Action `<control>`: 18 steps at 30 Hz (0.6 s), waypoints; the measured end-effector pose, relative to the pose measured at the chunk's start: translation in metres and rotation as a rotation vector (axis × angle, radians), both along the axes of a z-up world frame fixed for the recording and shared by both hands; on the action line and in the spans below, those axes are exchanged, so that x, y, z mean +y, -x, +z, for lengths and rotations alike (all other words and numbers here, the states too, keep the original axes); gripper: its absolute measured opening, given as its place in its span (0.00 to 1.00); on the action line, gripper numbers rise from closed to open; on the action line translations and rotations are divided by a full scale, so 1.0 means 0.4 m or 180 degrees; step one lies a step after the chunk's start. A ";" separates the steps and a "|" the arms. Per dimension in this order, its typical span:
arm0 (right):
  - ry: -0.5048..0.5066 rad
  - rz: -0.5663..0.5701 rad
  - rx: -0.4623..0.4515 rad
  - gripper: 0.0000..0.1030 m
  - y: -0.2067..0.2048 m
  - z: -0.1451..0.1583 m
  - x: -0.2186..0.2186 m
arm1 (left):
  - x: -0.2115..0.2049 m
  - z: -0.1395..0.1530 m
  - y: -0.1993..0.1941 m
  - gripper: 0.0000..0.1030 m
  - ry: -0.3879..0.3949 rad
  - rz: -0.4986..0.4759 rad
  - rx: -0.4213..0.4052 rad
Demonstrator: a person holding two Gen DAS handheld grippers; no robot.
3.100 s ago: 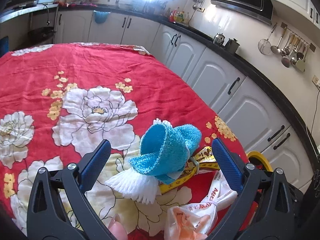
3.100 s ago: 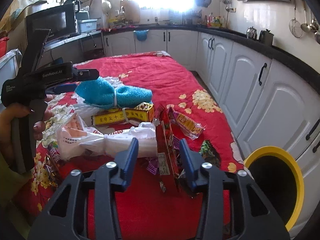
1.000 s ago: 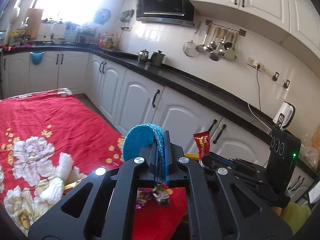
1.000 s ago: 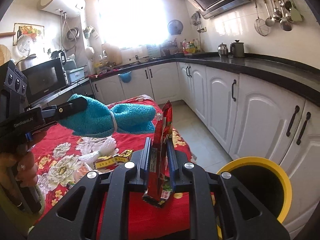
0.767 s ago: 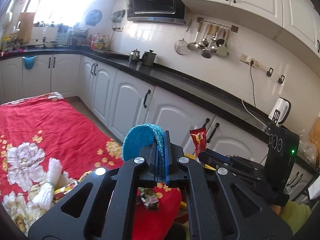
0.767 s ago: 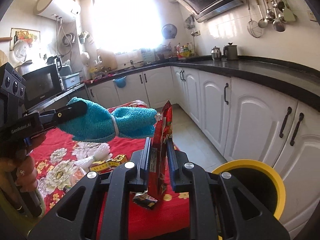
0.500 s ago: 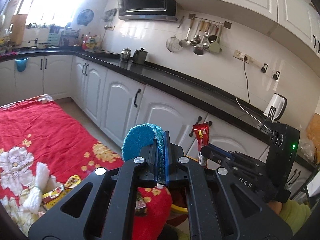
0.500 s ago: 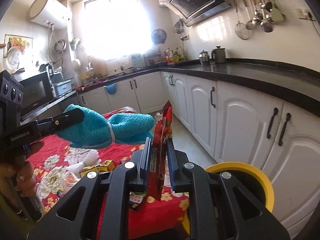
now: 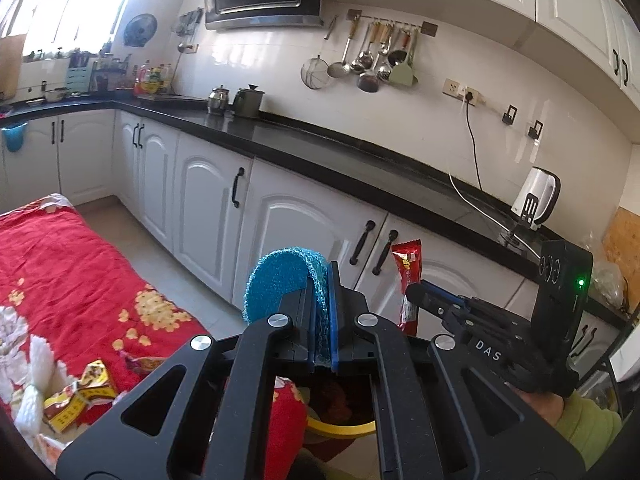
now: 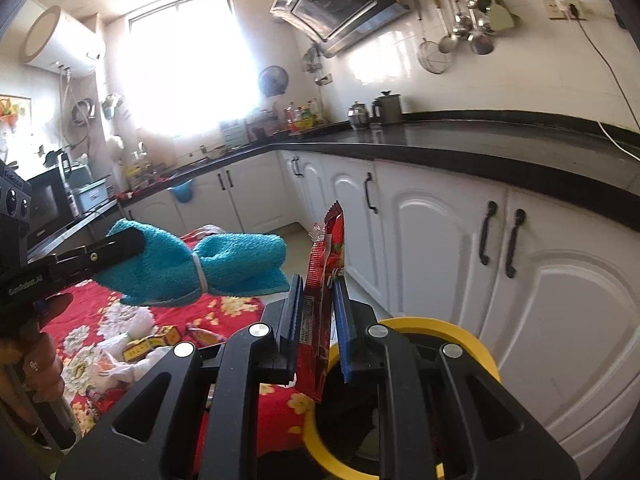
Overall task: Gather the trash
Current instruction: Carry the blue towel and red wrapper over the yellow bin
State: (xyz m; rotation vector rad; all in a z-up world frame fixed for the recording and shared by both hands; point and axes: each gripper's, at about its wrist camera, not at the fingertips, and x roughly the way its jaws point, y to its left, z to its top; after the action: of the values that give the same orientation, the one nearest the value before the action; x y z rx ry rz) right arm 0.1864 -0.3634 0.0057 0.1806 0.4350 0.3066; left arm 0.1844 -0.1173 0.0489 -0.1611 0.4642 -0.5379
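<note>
My left gripper (image 9: 320,280) is shut on a blue towel bundle (image 9: 280,280), held in the air past the table's edge. In the right wrist view the same towel bundle (image 10: 200,268), tied at its middle with a white band, sticks out of the left gripper (image 10: 136,244). My right gripper (image 10: 318,284) is shut on a red snack wrapper (image 10: 326,280) that stands upright. The wrapper's lower end hangs over the yellow-rimmed bin (image 10: 440,328). From the left wrist, the right gripper (image 9: 412,292) and red wrapper (image 9: 406,276) show at right, with the bin (image 9: 340,430) below.
The table with the red flowered cloth (image 9: 60,272) is at left, with a yellow packet (image 9: 80,396), a white tassel (image 9: 36,360) and a plastic bag (image 10: 120,360) on it. White cabinets (image 10: 440,260) with a black counter (image 9: 340,148) stand close behind the bin.
Both grippers shut on their items, lifted off the table and swung right toward the cabinets. The bin now sits under the right gripper's wrapper.
</note>
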 end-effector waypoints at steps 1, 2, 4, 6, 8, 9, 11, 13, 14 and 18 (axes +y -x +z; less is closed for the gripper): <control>-0.0009 -0.0037 0.0006 0.15 -0.001 -0.004 -0.012 | -0.007 -0.002 -0.003 0.01 -0.0006 -0.0012 0.0004; -0.0018 -0.0056 0.0011 0.15 -0.001 -0.006 -0.020 | -0.013 -0.004 -0.005 0.01 -0.0012 -0.0018 0.0007; -0.0019 -0.0115 0.0021 0.15 -0.004 -0.013 -0.039 | -0.024 -0.010 -0.009 0.01 -0.0021 -0.0039 0.0022; -0.0006 -0.0156 0.0025 0.15 -0.005 -0.015 -0.048 | -0.037 -0.018 -0.013 0.01 -0.0037 -0.0060 0.0039; 0.0002 -0.0200 0.0035 0.15 -0.007 -0.022 -0.062 | -0.054 -0.025 -0.019 0.01 -0.0056 -0.0090 0.0062; 0.0001 -0.0220 0.0045 0.15 -0.009 -0.025 -0.068 | -0.062 -0.028 -0.023 0.01 -0.0062 -0.0105 0.0075; -0.0010 -0.0246 0.0069 0.15 -0.011 -0.032 -0.077 | -0.077 -0.038 -0.029 0.01 -0.0072 -0.0132 0.0107; -0.0026 -0.0279 0.0100 0.15 -0.017 -0.043 -0.092 | -0.088 -0.047 -0.034 0.01 -0.0071 -0.0155 0.0140; -0.0035 -0.0291 0.0114 0.15 -0.019 -0.048 -0.097 | -0.096 -0.054 -0.038 0.01 -0.0078 -0.0174 0.0167; -0.0045 -0.0325 0.0178 0.15 -0.027 -0.069 -0.111 | -0.122 -0.079 -0.049 0.01 -0.0101 -0.0221 0.0235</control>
State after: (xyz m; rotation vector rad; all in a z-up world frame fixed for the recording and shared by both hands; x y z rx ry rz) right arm 0.1972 -0.4076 -0.0220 0.2248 0.4773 0.2048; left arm 0.2039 -0.1663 0.0174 -0.1352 0.5513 -0.5938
